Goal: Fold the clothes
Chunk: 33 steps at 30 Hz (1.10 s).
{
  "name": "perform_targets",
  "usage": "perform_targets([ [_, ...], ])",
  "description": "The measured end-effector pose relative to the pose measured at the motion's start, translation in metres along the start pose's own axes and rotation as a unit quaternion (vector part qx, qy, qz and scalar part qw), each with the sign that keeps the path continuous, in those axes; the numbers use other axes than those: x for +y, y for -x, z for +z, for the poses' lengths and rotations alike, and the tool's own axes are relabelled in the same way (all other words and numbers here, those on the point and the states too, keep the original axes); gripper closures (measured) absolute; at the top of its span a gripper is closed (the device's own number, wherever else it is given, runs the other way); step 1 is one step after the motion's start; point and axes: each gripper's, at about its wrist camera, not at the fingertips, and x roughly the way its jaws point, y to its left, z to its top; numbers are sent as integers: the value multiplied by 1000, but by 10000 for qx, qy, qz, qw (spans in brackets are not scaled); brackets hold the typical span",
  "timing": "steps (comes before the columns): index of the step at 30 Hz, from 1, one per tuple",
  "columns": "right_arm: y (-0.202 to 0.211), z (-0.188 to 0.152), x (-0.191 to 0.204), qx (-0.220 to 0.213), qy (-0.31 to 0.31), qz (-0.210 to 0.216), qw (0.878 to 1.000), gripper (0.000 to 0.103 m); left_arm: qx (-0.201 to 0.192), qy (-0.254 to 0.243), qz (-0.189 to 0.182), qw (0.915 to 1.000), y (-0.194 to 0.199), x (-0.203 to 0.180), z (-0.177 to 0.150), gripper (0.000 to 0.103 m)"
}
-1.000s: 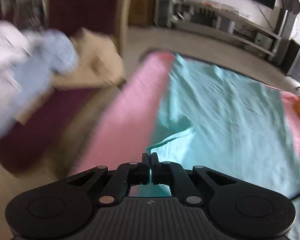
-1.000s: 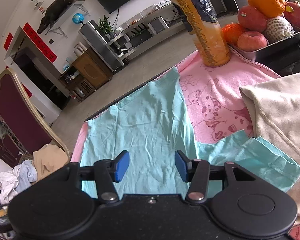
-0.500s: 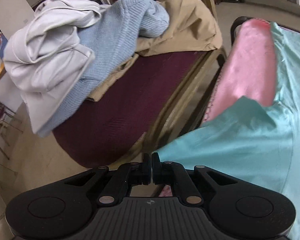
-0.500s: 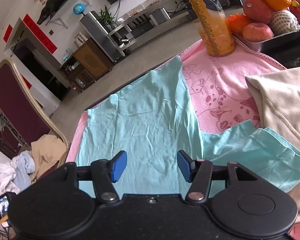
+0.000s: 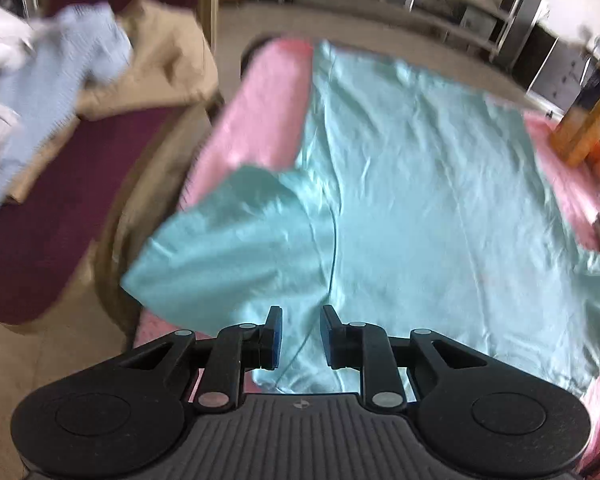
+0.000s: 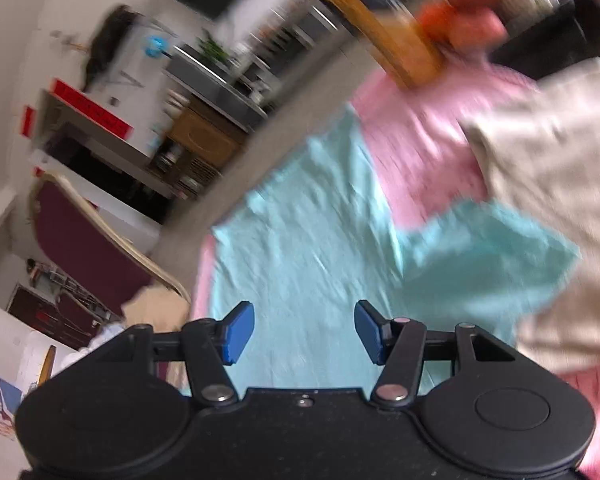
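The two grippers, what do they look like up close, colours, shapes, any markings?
Both are black plastic. The left gripper has a ribbed grey top plate with a small logo, round side discs and silver pivot pins. The right gripper looks alike but smooth-topped; blue pads line the jaws of both.

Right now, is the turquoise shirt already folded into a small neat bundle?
No, the turquoise shirt lies spread flat on the pink cloth, sleeve out.

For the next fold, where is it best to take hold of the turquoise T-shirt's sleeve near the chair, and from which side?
Probably at the outer hem of the left sleeve of the turquoise T-shirt, coming from the chair side. That sleeve sticks out past the pink cloth over the table edge, so its hem lies free. The left tongs have just been opening, with nothing pinched.
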Motion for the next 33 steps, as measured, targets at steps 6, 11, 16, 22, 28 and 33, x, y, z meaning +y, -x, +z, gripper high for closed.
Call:
perform_targets([
  [6,-23,-10,-15,540,-76,-626,9965,48,-109,1583,64,9873,16,57,-5,75],
  [11,-27,-12,-16,538,-302,-384,9974,48,-103,2518,526,9663,11,93,0,75],
  [16,-34,-16,-3,532,-67,-243,9983,48,-87,2816,595,9577,-3,106,12,75],
  [22,-35,-18,4,523,140,-303,9981,48,-86,2868,653,9557,-17,109,19,99],
  [28,-35,-18,4,511,132,-327,9981,48,-783,2224,1396,9617,4,89,26,103],
  [33,-37,-19,4,548,240,-460,9971,47,-556,1377,2211,9639,-14,66,32,100],
])
